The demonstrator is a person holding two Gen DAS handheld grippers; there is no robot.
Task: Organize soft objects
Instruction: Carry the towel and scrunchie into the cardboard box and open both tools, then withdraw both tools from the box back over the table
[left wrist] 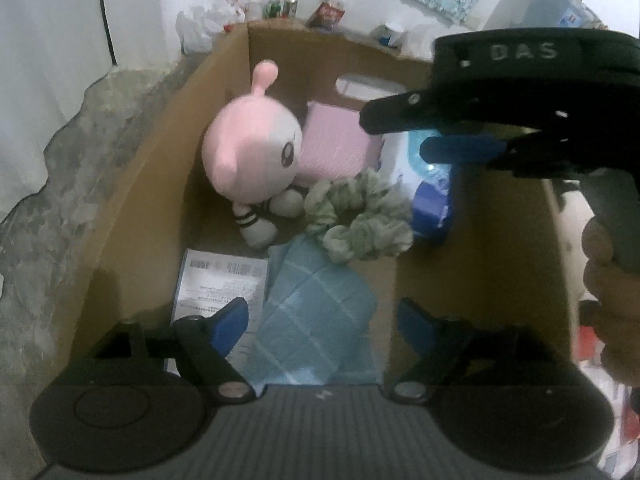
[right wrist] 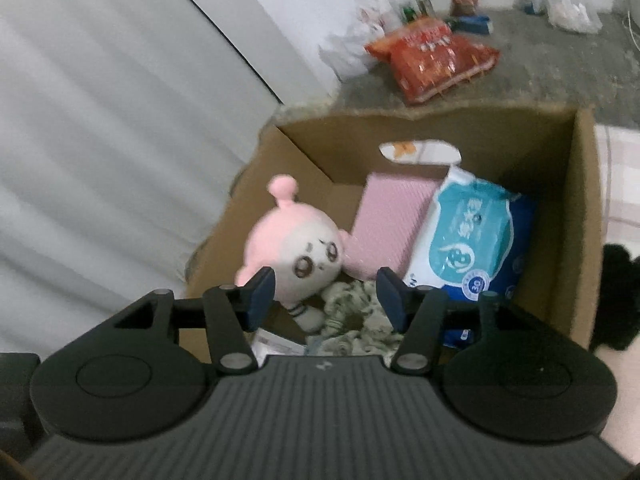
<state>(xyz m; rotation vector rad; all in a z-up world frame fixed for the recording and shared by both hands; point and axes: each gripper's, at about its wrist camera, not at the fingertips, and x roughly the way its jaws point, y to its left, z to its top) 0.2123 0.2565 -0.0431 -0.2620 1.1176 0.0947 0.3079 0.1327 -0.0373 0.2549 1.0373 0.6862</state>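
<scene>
An open cardboard box (left wrist: 132,208) (right wrist: 584,216) holds the soft things. A pink and white plush doll (left wrist: 248,152) (right wrist: 296,252) sits at its left side. Beside it lie a pink pad (left wrist: 336,140) (right wrist: 388,220), a grey-green scrunchie (left wrist: 356,220) (right wrist: 360,316), a folded light blue cloth (left wrist: 316,312) and a blue and white wipes pack (right wrist: 472,248) (left wrist: 432,204). My left gripper (left wrist: 322,320) hangs open over the blue cloth, not touching it. My right gripper (right wrist: 326,292) (left wrist: 404,132) is open above the scrunchie, with nothing between its pads.
A printed shipping label (left wrist: 220,284) lies on the box floor near the cloth. Beyond the box, on the grey floor (right wrist: 560,72), lie a red snack bag (right wrist: 436,56), bottles and plastic bags. A white curtain (right wrist: 120,140) hangs at the left. A hand (left wrist: 612,292) holds the right gripper.
</scene>
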